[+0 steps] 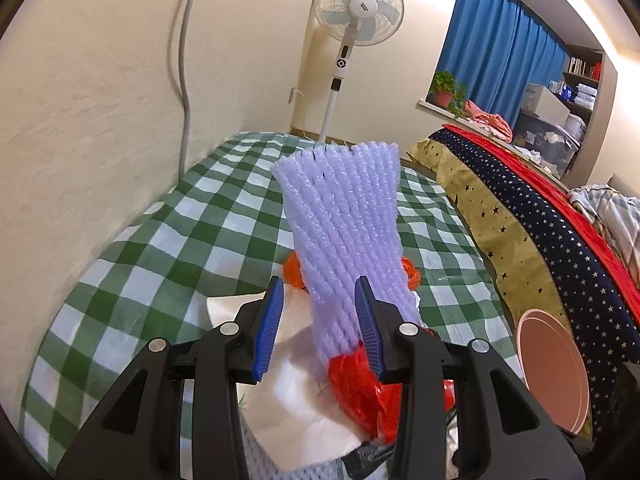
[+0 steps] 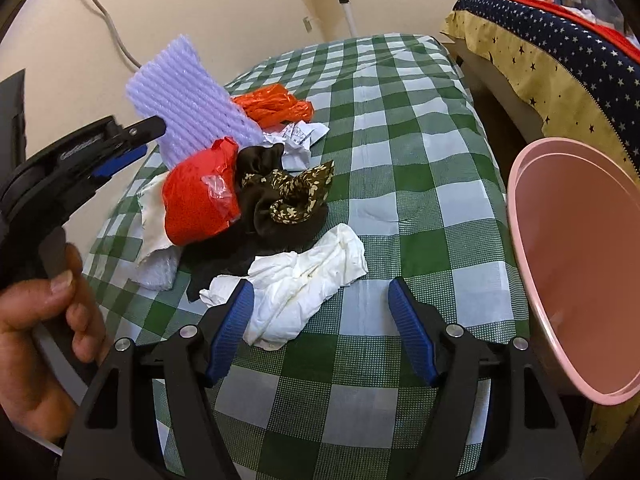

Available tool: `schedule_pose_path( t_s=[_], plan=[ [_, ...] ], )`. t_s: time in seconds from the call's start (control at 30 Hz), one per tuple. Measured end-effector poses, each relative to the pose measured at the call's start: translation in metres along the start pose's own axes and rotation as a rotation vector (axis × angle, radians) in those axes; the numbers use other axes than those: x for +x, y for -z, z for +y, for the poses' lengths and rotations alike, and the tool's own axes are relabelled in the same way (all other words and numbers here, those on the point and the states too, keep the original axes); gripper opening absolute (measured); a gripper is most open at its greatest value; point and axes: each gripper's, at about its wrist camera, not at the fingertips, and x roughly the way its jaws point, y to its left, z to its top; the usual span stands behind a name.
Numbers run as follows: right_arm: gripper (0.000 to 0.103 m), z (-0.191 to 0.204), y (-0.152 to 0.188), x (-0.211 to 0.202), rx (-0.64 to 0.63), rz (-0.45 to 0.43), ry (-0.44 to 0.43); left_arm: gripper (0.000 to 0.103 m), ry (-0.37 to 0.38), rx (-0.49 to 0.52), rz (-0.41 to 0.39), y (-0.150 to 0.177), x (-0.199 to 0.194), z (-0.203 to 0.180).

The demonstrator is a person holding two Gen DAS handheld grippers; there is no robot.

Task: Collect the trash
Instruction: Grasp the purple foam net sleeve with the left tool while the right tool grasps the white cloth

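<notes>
One foam net; one pink bin; two claws.

1. The left wrist view looks along its own fingers, tilted down over the green-checked table, close behind the purple foam net, facing the far edge and a standing fan.
2. The right wrist view looks down more steeply, nearer the table's right edge beside the pink bin.
3. Both share the trash pile, foam net, bin and table.

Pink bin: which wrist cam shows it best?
Right wrist: the pink bin fills the right edge, with its open mouth and inside visible. Left wrist shows only a small part of its rim at lower right.
</notes>
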Motion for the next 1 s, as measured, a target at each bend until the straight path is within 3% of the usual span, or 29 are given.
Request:
schedule_pose_path(
  t_s=[0.1, 0.27, 0.43, 0.5, 0.53, 1.0],
  plan=[
    [0.061, 0.000, 0.000, 0.000, 0.006, 0.008, -0.007, 0.037, 0.010, -0.001, 0.008, 0.000, 0.007, 0.000],
    [0.038, 0.003, 0.000, 0.001, -0.005, 0.026, -0.036, 0.037, 0.032, 0.007, 0.019, 0.002, 0.014, -0.005],
    [0.021, 0.008, 0.000, -0.002, -0.030, 0.025, -0.037, 0.012, 0.051, 0.013, 0.021, 0.002, 0.012, -0.007],
    [0.016, 0.009, -0.001, -0.005, -0.035, 0.021, -0.041, 0.012, 0.058, 0.011, 0.017, 0.001, 0.010, -0.007],
    [0.009, 0.010, -0.001, -0.006, -0.039, 0.019, -0.041, 0.011, 0.060, 0.012, 0.013, 0.000, 0.008, -0.007],
    [0.006, 0.012, -0.012, -0.051, -0.088, -0.089, -0.008, 0.010, 0.037, 0.040, -0.108, -0.015, -0.044, -0.010]
  ],
)
